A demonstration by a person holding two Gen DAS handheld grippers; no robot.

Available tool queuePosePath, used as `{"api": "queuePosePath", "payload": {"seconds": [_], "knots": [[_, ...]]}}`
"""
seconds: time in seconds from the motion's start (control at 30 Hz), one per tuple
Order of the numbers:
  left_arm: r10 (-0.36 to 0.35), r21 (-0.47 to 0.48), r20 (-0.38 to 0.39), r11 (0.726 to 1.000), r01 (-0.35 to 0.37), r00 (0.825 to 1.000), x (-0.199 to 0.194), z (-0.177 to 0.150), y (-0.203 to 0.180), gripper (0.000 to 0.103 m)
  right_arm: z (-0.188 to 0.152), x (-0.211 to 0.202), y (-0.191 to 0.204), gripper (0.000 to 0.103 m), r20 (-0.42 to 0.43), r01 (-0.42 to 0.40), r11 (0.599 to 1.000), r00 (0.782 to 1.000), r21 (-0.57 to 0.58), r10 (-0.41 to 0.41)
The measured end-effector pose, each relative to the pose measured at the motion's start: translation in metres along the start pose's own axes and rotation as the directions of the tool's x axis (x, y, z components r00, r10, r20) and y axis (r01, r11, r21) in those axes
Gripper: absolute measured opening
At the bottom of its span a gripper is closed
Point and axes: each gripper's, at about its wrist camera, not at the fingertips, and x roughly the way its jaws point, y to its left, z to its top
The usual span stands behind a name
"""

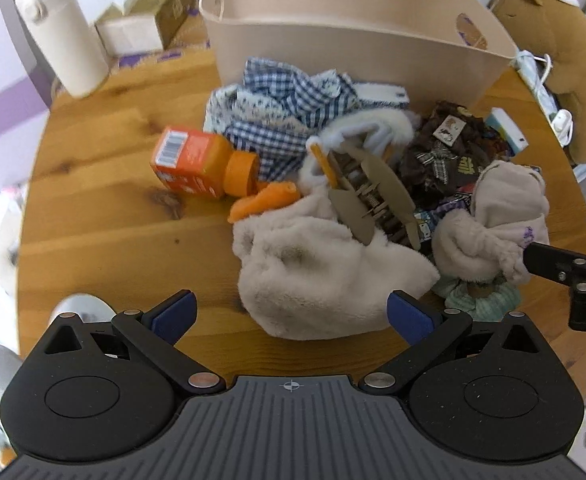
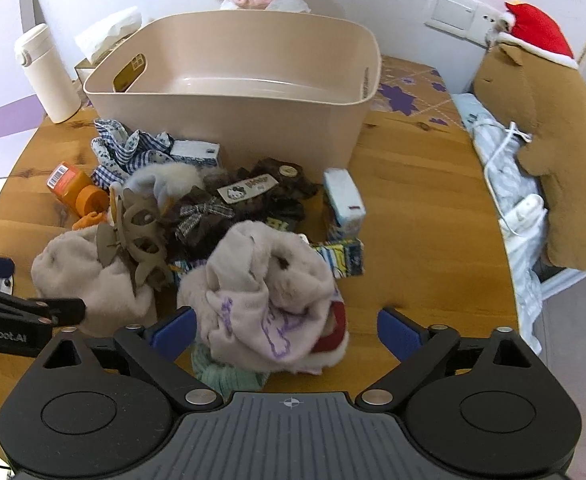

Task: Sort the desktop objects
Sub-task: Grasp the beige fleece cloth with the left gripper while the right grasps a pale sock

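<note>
Two grippers are hanging over a round wooden table (image 2: 413, 184), both tilted steeply down at a heap of clutter. Beyond the heap a big beige tub (image 2: 233, 96) is standing empty, blocking the far side; a brown plush toy in a red hat (image 2: 549, 152) is leaning at the right edge, and a white flask (image 1: 63, 36) is standing far left.

Just ahead of the left gripper (image 1: 291, 312) a fluffy cream garment (image 1: 317, 280) is lying between its wide-spread blue pads, untouched, with a taupe hair claw (image 1: 377, 196) sitting on its far end. Further ahead a blue checked cloth (image 1: 277, 116) and an orange bottle (image 1: 201, 164) on its side are lying.

Under the right gripper (image 2: 287, 330), a pale bundled cloth with purple marks (image 2: 269, 300) is sitting between its parted pads, near the left one, apart from the right. Beyond it a dark brown bow (image 2: 229, 208) and a small white carton (image 2: 343, 200) are lying.
</note>
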Motion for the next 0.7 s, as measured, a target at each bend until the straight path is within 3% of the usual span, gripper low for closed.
{"api": "queuePosePath", "payload": {"seconds": [0.17, 0.37, 0.43, 0.53, 0.6, 0.7], "knots": [[-0.014, -0.044, -0.037, 0.999, 0.013, 0.999, 0.018, 0.006, 0.001, 0.103, 0.006, 0.016, 0.002, 0.087, -0.024, -0.001, 1.0, 1.0, -0.019, 0.001], [-0.058, -0.071, -0.061, 0.996, 0.054, 0.996, 0.034, 0.012, -0.003, 0.102, 0.009, 0.029, -0.001, 0.082, -0.038, -0.05, 0.999, 0.998, 0.016, 0.051], [-0.085, -0.08, -0.066, 0.994, 0.079, 0.994, 0.039, 0.013, -0.003, 0.1, 0.01, 0.034, 0.0, 0.076, -0.051, -0.076, 0.997, 0.996, 0.024, 0.077], [-0.098, -0.089, -0.078, 0.992, 0.091, 0.992, 0.045, 0.013, -0.005, 0.089, 0.011, 0.037, 0.002, 0.06, -0.043, -0.1, 0.994, 0.994, 0.037, 0.102], [-0.111, -0.087, -0.079, 0.991, 0.104, 0.991, 0.048, 0.013, -0.006, 0.077, 0.011, 0.037, 0.003, 0.054, -0.039, -0.109, 0.993, 0.993, 0.041, 0.111], [-0.135, -0.094, -0.09, 0.987, 0.127, 0.987, 0.051, 0.014, -0.007, 0.069, 0.009, 0.036, 0.005, 0.042, -0.03, -0.117, 0.993, 0.993, 0.033, 0.118]]}}
